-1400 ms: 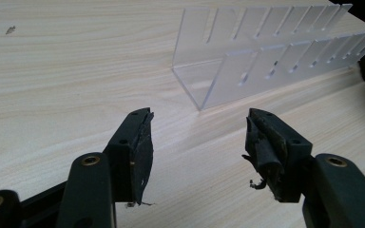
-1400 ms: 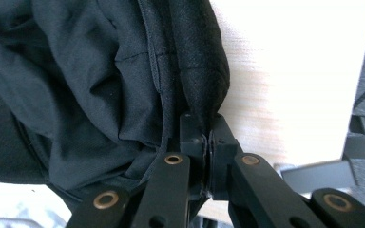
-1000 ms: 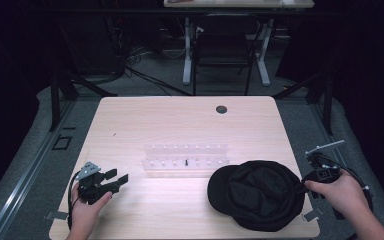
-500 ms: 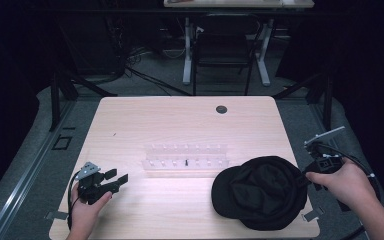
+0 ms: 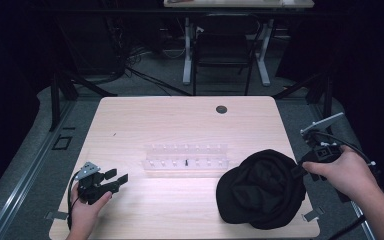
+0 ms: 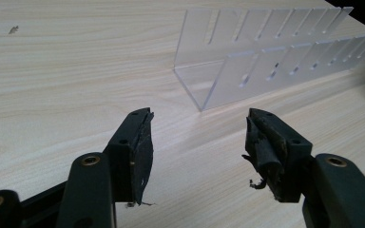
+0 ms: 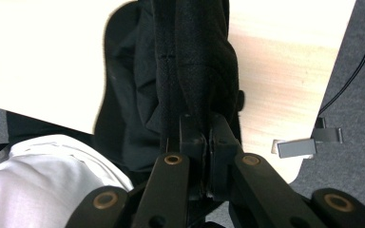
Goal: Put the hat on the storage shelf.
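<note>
From the high view I have a pale wood-grain table [image 5: 180, 125], rectangular with rounded corners and a small dark round grommet [image 5: 221, 109] near its far edge. Its surface is smooth and matte, with fine straight grain showing clearly in the left gripper view.

At the middle of the table lies a clear acrylic rack [image 5: 186, 157], long and low, with 2 rows of narrow slots; in the left gripper view [image 6: 266, 57] its walls are glossy, thin and sharp-edged, standing upright on the wood.

The black cap [image 5: 260, 189] is soft woven fabric, matte, rumpled into folds, with a rounded crown. It sits at the near right part of the table, right of the rack and apart from it, its right edge drawn up toward my right hand. In the right gripper view the cloth [image 7: 190, 61] shows a fine knit texture and a stitched seam.

My right gripper [image 5: 300, 171] has its jaws closed tight on the cap's edge, the fabric pinched between the 2 black pads.

My left gripper [image 5: 116, 179] rests at the near left of the table, jaws wide apart and holding nothing; its rubber pads [image 6: 140, 142] look worn and frayed at the edges.
</note>
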`<control>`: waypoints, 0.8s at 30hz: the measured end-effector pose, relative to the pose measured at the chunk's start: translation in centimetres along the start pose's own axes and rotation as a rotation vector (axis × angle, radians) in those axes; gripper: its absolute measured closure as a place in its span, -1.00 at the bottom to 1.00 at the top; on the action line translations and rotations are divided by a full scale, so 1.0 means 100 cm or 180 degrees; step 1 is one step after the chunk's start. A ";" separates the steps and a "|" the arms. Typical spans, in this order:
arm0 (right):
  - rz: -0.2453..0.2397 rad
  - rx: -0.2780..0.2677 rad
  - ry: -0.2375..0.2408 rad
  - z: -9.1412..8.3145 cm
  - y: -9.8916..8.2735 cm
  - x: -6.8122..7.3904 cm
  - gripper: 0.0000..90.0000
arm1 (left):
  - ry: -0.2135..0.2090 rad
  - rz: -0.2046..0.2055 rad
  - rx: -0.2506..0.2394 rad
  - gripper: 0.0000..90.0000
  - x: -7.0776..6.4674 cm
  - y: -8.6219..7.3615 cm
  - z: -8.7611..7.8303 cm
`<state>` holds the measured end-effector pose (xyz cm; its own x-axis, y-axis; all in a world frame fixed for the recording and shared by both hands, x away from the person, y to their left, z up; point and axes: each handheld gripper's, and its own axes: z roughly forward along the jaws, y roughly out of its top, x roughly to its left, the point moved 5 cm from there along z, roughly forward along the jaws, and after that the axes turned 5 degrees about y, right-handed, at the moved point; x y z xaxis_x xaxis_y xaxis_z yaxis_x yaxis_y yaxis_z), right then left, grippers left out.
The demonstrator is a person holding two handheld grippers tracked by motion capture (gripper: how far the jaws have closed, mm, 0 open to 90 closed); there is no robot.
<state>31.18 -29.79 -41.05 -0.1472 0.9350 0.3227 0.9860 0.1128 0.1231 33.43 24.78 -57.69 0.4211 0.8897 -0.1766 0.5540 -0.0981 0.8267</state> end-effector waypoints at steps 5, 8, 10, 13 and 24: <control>-0.0077 -0.0045 0.0061 -0.010 0.004 0.013 0.94 | 0.0010 -0.0013 -0.0027 -0.06 0.000 0.000 0.000; -0.0067 -0.0065 0.0153 -0.012 0.005 0.018 0.94 | 0.0003 -0.0017 -0.0031 -0.06 0.000 0.000 0.000; -0.0064 -0.0084 0.0231 -0.014 0.005 0.021 0.94 | 0.0002 -0.0019 -0.0032 -0.06 0.000 0.000 0.001; 0.0037 -0.0111 0.0507 -0.017 0.006 0.027 0.94 | 0.0005 -0.0005 -0.0009 -0.06 0.000 0.000 0.000; 0.0129 -0.0150 0.1134 -0.022 0.005 0.036 0.94 | 0.0019 -0.0013 -0.0021 -0.06 0.000 0.000 0.001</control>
<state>31.01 -27.13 -37.74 -0.1345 0.7615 0.6341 0.9881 0.0547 0.1439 33.48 24.70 -57.72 0.4144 0.8927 -0.1769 0.5510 -0.0914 0.8295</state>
